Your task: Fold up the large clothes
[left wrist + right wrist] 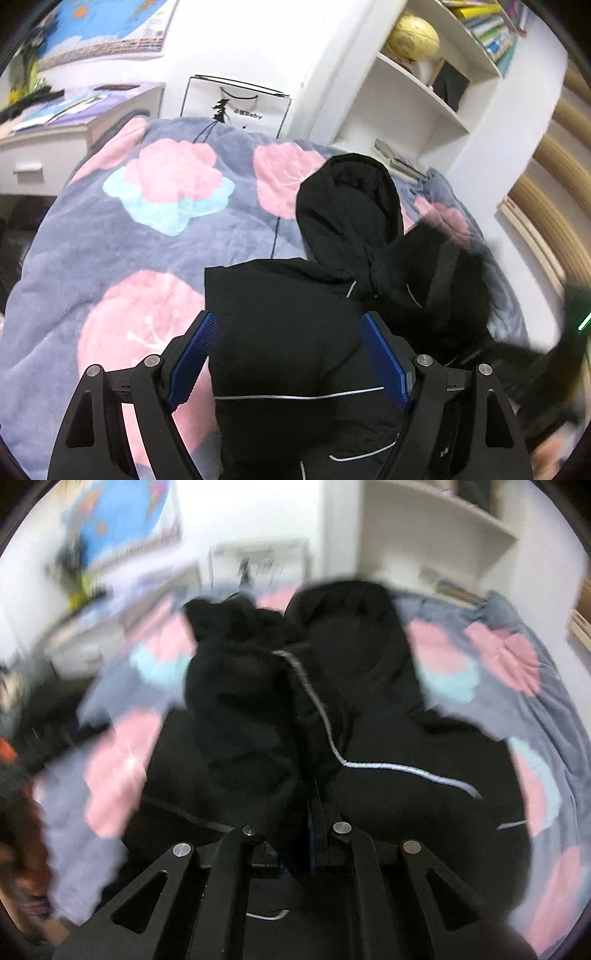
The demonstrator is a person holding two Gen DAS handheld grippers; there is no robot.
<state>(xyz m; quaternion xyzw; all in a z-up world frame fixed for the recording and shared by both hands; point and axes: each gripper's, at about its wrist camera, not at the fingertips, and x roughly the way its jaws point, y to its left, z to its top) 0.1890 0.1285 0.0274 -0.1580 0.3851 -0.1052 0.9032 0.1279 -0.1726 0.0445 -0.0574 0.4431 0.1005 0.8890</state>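
Note:
A black hooded jacket (295,325) with thin reflective piping lies on a grey floral blanket (122,236), its hood (347,199) toward the far end. My left gripper (290,356) is open, its blue pads either side of the jacket's left body, empty. In the right wrist view my right gripper (295,794) is shut on a bunched black sleeve or side fold (240,701) of the jacket (406,794), lifted above the body. That view is motion-blurred.
A white shelf unit (413,96) with books and a yellow ball (412,37) stands behind the bed. A white paper bag (236,103) leans at the far edge. A desk (55,122) is at the left. Wooden slats (554,206) are at the right.

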